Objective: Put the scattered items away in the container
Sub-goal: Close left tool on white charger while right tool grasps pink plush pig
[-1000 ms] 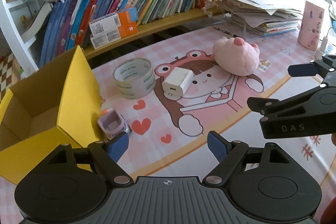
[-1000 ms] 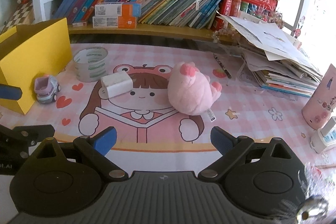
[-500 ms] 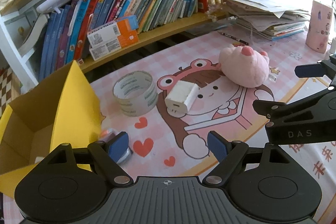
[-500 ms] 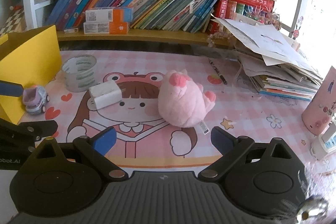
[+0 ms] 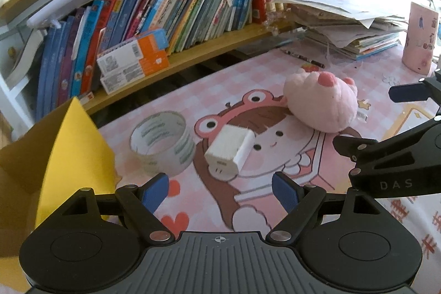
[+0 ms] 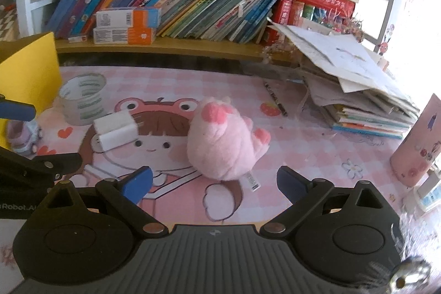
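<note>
The left gripper [image 5: 220,192] stands wide open with nothing between its blue pads, hovering above the pink cartoon mat [image 5: 275,164] that covers the table. Taking the white charger block [image 5: 228,150] as the landmark: it lies on the mat just ahead of that gripper, on the printed girl's face, lined up with the gap between the pads and touching neither. Just to its left sits the roll of clear tape [image 5: 162,142], standing on its flat side, close to the charger but apart from it. Farther left again is the yellow cardboard box [image 5: 69,150], open at the top, its near corner next to the left pad in the left wrist view. To the right of the charger and slightly behind it lies the pink plush toy [image 5: 319,104], on the mat.

The right gripper [image 6: 215,183] is likewise wide open and empty, with the plush toy just ahead of it. From this side a small lilac toy car [image 6: 23,134] shows left of the charger, by the foot of the yellow box and partly hidden behind the left gripper's finger. Behind the charger, along the back of the table, runs a low shelf of leaning books [image 6: 176,7]; far to its right lies a heap of papers and booklets [image 6: 355,84] and a pink cylindrical container [image 6: 419,145].
</note>
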`<state>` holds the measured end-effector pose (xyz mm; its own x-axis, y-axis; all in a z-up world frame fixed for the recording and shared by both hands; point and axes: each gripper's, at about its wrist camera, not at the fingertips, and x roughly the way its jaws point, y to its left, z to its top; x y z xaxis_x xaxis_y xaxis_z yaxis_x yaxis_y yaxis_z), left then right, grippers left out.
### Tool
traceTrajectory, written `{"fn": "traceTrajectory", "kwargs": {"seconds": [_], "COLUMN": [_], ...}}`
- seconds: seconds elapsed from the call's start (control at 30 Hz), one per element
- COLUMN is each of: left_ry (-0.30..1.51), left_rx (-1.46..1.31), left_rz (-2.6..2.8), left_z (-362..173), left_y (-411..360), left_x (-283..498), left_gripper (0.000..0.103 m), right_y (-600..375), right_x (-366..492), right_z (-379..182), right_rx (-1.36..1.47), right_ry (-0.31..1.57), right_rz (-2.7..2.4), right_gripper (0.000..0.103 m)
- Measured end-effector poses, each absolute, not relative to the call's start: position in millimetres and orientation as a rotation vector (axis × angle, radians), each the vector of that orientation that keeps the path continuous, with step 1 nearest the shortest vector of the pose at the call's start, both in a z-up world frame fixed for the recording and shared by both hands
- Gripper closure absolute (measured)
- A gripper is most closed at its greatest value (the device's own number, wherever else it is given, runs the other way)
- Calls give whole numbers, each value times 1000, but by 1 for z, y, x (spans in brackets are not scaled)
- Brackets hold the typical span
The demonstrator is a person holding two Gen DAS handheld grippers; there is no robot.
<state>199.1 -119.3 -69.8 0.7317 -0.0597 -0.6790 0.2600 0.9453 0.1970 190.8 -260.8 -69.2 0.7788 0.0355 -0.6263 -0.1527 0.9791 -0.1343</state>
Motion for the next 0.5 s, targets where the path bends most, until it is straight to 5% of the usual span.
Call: {"fn": "traceTrajectory", "kwargs": {"seconds": [0.5], "left_ry": [748], "left_rx": [237], "left_rz": [-180], "left_z": [-86], "left_y": [-117], "left_x": [240], "left_gripper": [24], "right_y": [-268], "right_x": [226], "right_z": [-82], "right_rx": [-138], "right_ry": [682], "right_rz": [79], "right_gripper": [6]}}
